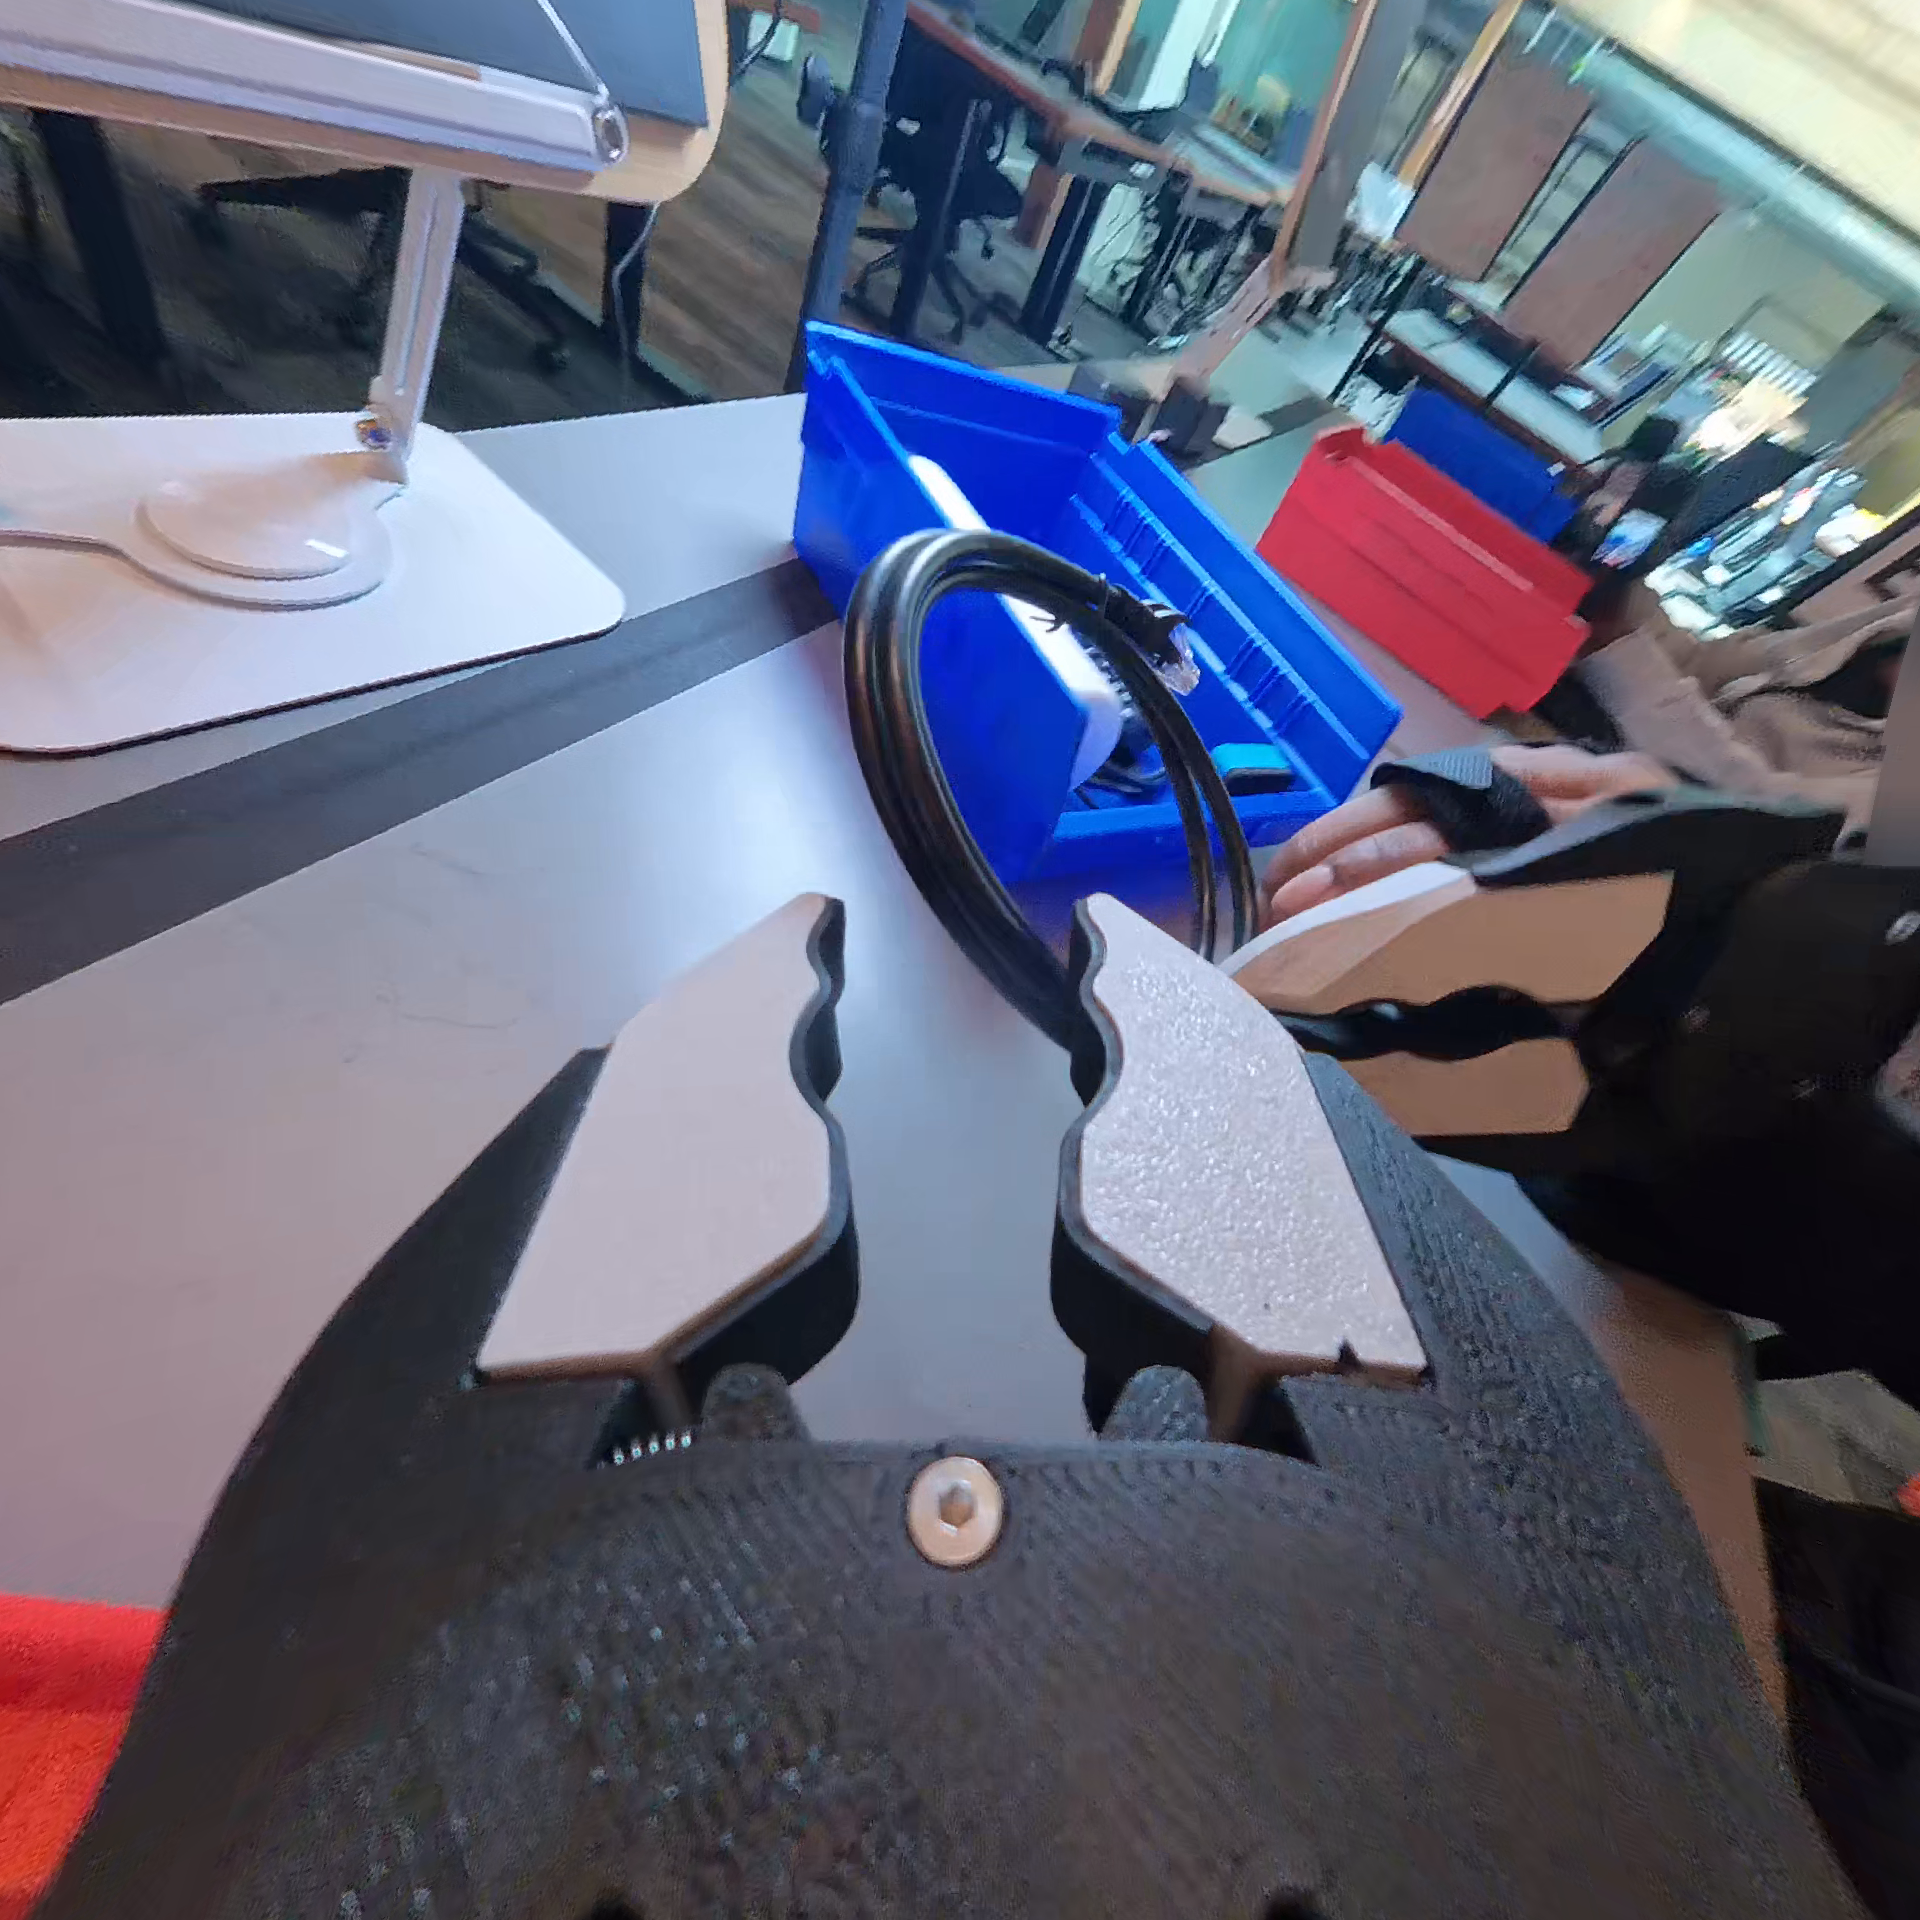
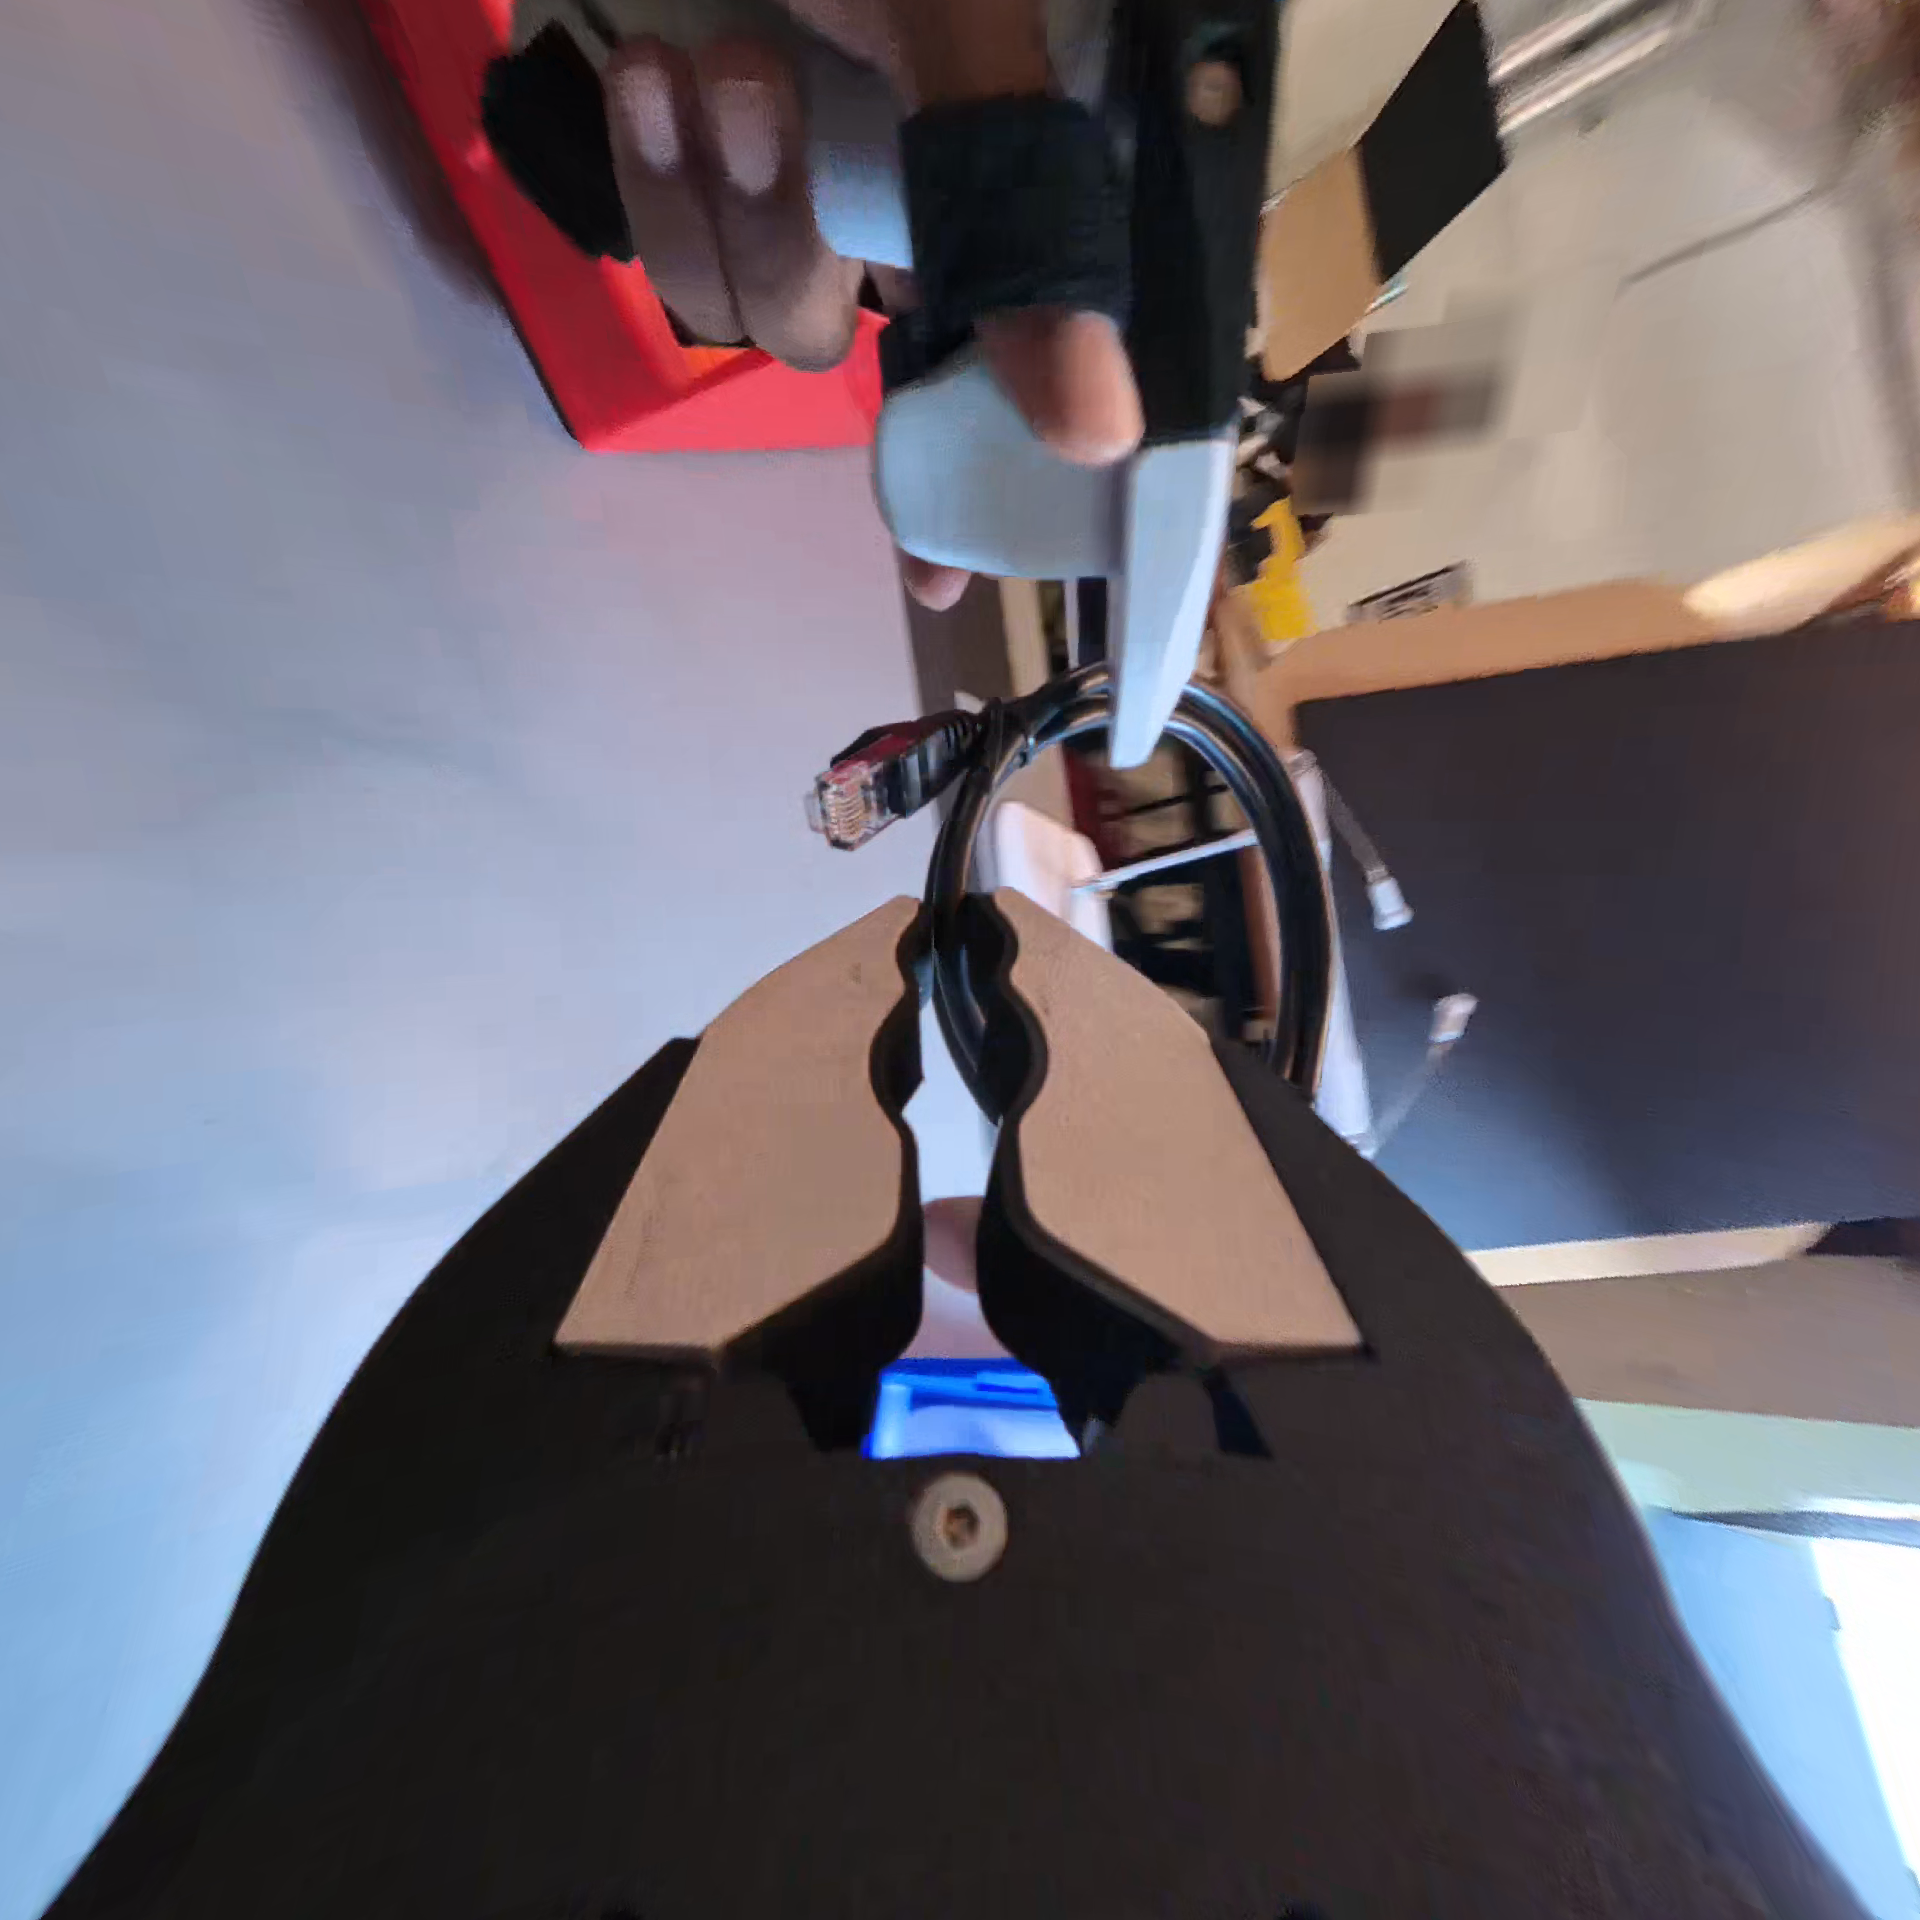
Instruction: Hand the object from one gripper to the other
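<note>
The right gripper [image 2: 961,925] is clamped on a coiled black cable [image 2: 1283,831]: its tips pinch the strands at the coil's near edge, with only the cable's thickness between the jaws. The coil stands upright beyond the tips, clear of the table [image 2: 364,727]. A clear-tipped plug [image 2: 857,805] sticks out from the coil at about 10 o'clock in the right wrist view.

The left gripper [image 1: 956,935] is wide open and holds nothing. In its own view the coil rises from 1 o'clock of its tips, passing just behind the right-hand finger [image 1: 1195,1122]; I cannot tell if they touch. In the right wrist view one pale finger of the left gripper reaches down to the far arc of the coil at 12 o'clock, with a hand [image 2: 727,208] behind it.

A blue bin [image 1: 1039,468] sits on the table behind the coil, a red bin [image 1: 1423,582] at 2 o'clock beyond it, and a white stand [image 1: 312,540] at 10 o'clock.
</note>
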### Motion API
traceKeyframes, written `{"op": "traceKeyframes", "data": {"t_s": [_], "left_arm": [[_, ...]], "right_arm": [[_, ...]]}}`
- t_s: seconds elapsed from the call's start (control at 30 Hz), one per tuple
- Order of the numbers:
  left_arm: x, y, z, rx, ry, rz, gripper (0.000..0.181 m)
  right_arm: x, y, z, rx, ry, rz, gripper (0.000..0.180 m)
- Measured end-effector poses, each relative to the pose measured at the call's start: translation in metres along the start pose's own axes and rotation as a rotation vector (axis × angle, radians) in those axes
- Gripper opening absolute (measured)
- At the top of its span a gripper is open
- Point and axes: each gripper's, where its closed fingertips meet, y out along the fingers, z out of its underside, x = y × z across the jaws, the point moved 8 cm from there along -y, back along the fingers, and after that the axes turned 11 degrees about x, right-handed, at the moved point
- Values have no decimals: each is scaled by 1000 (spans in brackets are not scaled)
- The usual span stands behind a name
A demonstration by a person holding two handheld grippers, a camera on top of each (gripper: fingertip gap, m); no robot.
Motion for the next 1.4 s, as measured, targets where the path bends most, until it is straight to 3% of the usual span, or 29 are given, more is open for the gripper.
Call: {"op": "traceKeyframes", "data": {"t_s": [0.03, 0.17, 0.23, 0.3, 0.43, 0.53, 0.63, 0.73, 0.8, 0.87, 0.97, 1.17, 1.3, 1.4], "left_arm": [[-2, -2, -1, -16, 1, 31, 42], [-10, -6, -3, -10, 121, 19, 38], [-12, -9, -4, -25, 213, -69, 21], [-17, -10, -7, -41, 257, -96, 20], [-25, -17, -14, -107, 336, -207, 12], [-27, -24, -18, -157, 340, -253, 12], [-34, -25, -21, -218, 332, -235, 12], [-46, -21, -23, -269, 348, -198, 12], [-55, -18, -24, -286, 351, -164, 12], [-59, -14, -23, -274, 342, -145, 11], [-54, -11, -21, -197, 351, -189, 16], [-72, -8, -17, -19, 625, -315, 42], [-81, 8, -6, 103, 797, -396, 44], [-76, 9, -6, 78, 853, -501, 26]], "right_arm": [[4, 0, -3, -1, -64, 48, 6], [17, 0, -13, -13, -219, 123, 6], [16, -3, -15, -31, -205, 118, 6], [11, -4, -13, -16, -144, 67, 7], [-17, -27, -15, -148, 172, -111, 11], [-56, -48, -4, -243, 471, -99, 16], [-77, -49, 19, -210, 649, -36, 29], [-74, -33, 35, -140, 755, -94, 44], [-68, -21, 42, -109, 806, -150, 35], [-66, -18, 46, -113, 813, -129, 19], [-67, -19, 48, -53, 745, -109, 14], [-46, -13, 43, 113, 378, -85, 13], [-43, -16, 31, 37, 385, -102, 13], [-49, -23, 28, -71, 483, -146, 13]]}}
